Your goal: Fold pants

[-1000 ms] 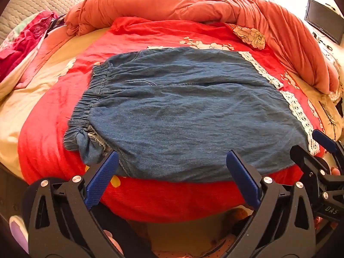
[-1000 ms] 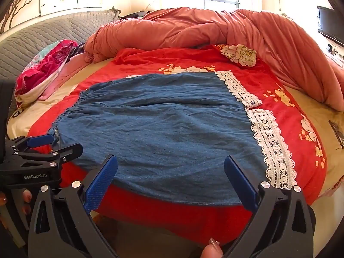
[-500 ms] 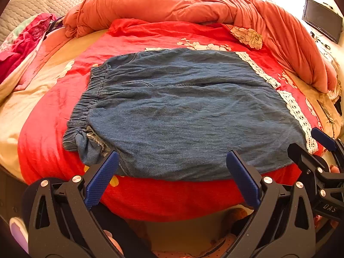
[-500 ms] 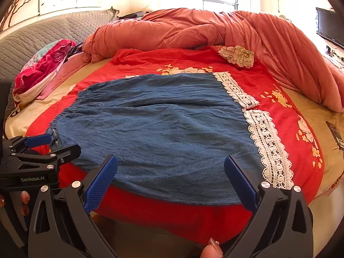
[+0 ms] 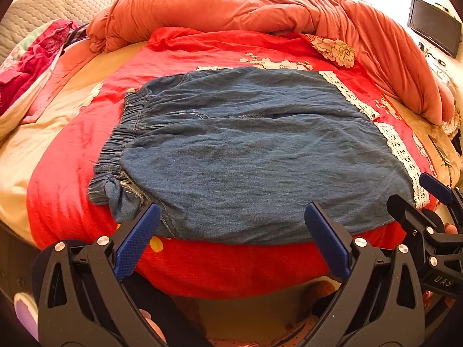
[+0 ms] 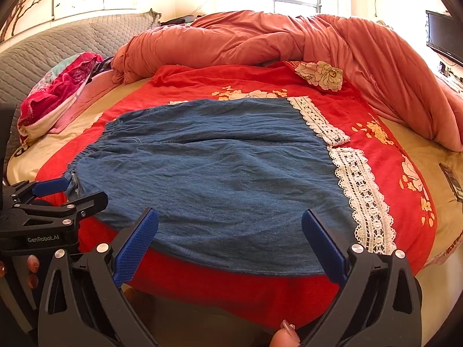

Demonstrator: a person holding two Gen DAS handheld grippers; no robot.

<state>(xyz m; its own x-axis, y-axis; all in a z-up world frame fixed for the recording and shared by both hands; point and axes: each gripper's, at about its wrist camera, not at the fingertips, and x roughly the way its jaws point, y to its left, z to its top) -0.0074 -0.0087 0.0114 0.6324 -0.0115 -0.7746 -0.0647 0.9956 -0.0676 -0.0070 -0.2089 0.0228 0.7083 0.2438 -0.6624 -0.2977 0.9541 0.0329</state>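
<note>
A pair of blue denim pants [image 5: 254, 156] lies spread flat across the middle of both views, on a red floral bedspread [image 5: 202, 49] that covers the bed. In the left wrist view the gathered elastic waistband [image 5: 115, 144] runs down the left side of the garment, with a bunched corner of cloth at its lower left, and the white lace trim [image 5: 399, 150] of the leg hems runs down the right side. The near edge of the pants reaches the front edge of the bed, where the red cover drops away. The left gripper [image 5: 231, 243] fills the bottom of its own view, its two blue-padded fingers spread wide apart with nothing between them, just short of the near denim edge. The right gripper [image 6: 230, 245] sits the same way at the bottom of its view, fingers held wide and empty, tips just over the near hem. Each tool also shows at the edge of the other's view: the right one at the lower right, close to the lace corner, and the left one at the lower left, close to the waistband corner. A rumpled salmon quilt [image 6: 289, 37] is heaped along the top of the frame, a pink patterned pillow [image 6: 55, 92] lies at the upper left, and a dark screen [image 5: 434, 26] hangs at the upper right.
</note>
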